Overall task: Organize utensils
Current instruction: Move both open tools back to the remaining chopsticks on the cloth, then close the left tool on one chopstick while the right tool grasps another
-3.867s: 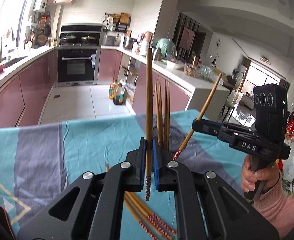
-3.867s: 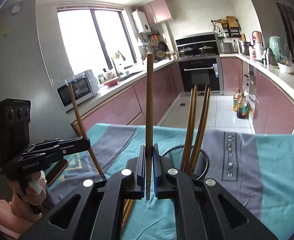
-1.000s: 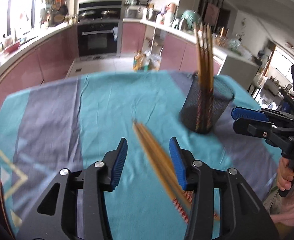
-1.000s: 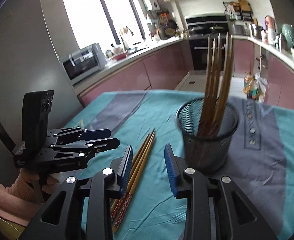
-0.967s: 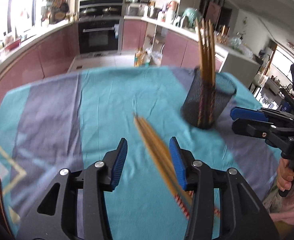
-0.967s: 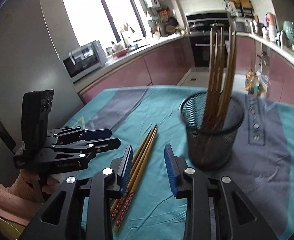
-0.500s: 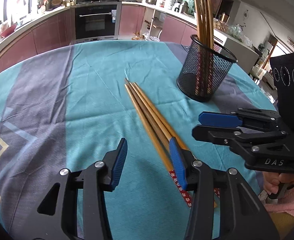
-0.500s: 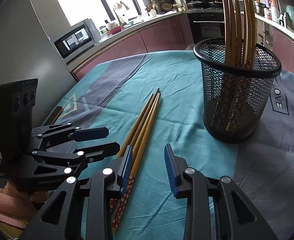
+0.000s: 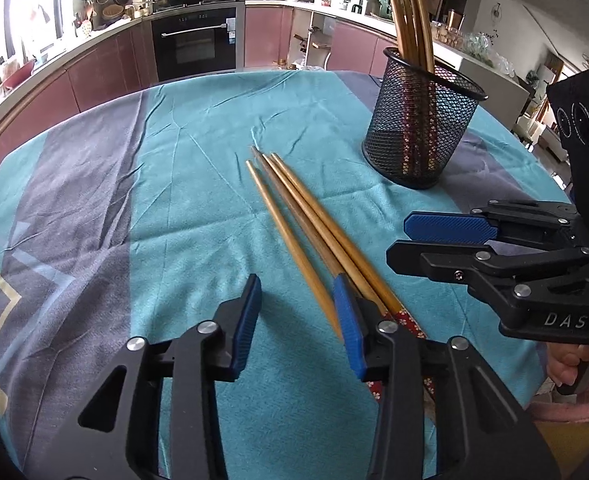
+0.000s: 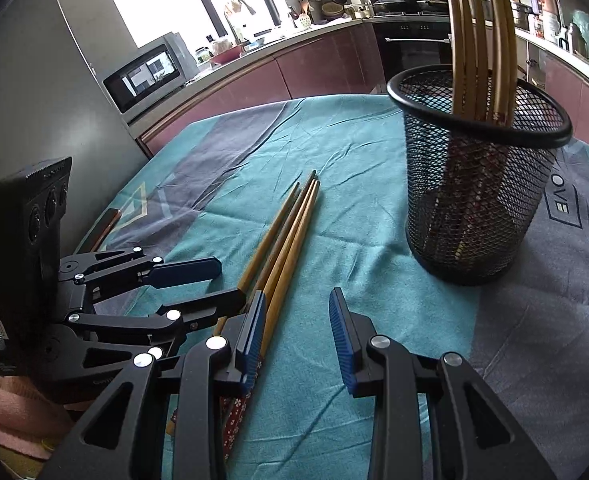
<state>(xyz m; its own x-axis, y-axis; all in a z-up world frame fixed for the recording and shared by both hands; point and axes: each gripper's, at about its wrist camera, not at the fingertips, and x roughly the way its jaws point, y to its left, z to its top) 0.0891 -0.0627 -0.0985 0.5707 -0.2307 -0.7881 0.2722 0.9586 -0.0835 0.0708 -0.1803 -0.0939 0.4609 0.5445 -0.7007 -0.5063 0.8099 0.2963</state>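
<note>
On the tablecloth (image 9: 182,208), 3 chopsticks (image 9: 306,224)

Smooth wooden chopsticks (image 9: 294,216), black wire-mesh holder (image 9: 422,128), creased cloth (image 9: 174,168)

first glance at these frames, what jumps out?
The loose chopsticks lying side by side on the teal tablecloth, tips pointing away. Behind them to the right stands a black mesh cup already holding several chopsticks upright. Both claws hang low over the loose ones: left claw closing with one chopstick between its pads, right claw open beside them.
</note>
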